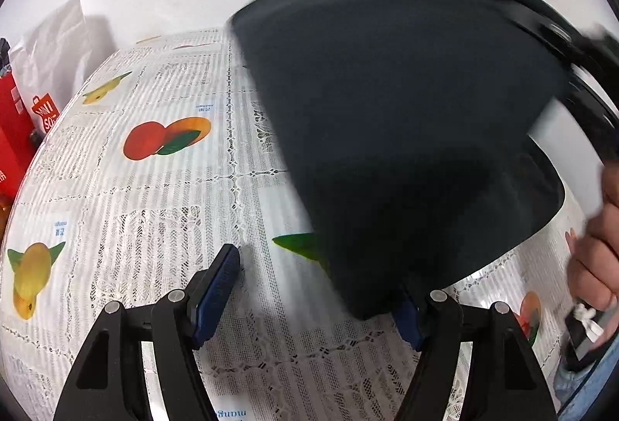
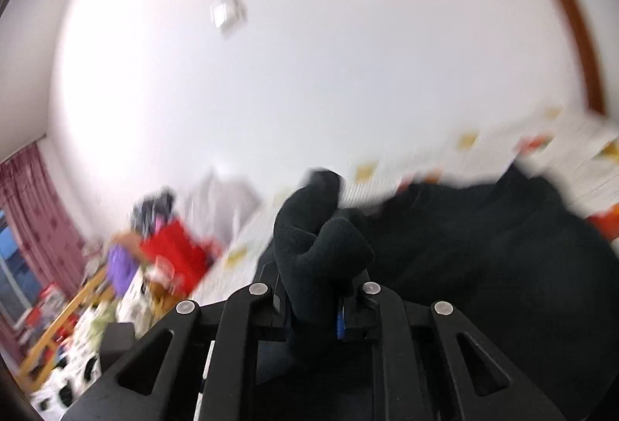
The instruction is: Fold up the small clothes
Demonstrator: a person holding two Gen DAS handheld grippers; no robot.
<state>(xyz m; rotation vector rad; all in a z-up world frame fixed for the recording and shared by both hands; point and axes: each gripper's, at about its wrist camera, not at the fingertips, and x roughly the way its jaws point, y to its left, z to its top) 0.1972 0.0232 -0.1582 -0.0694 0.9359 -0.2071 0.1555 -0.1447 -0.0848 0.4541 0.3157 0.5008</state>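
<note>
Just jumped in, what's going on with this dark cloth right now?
A person is folding a dark garment on the fruit-print tablecloth. The right claw is shut on a bunched edge of it and holds that edge up off the table. The left claw is open, with the garment's lower corner lying by its right finger, not gripped.
</note>
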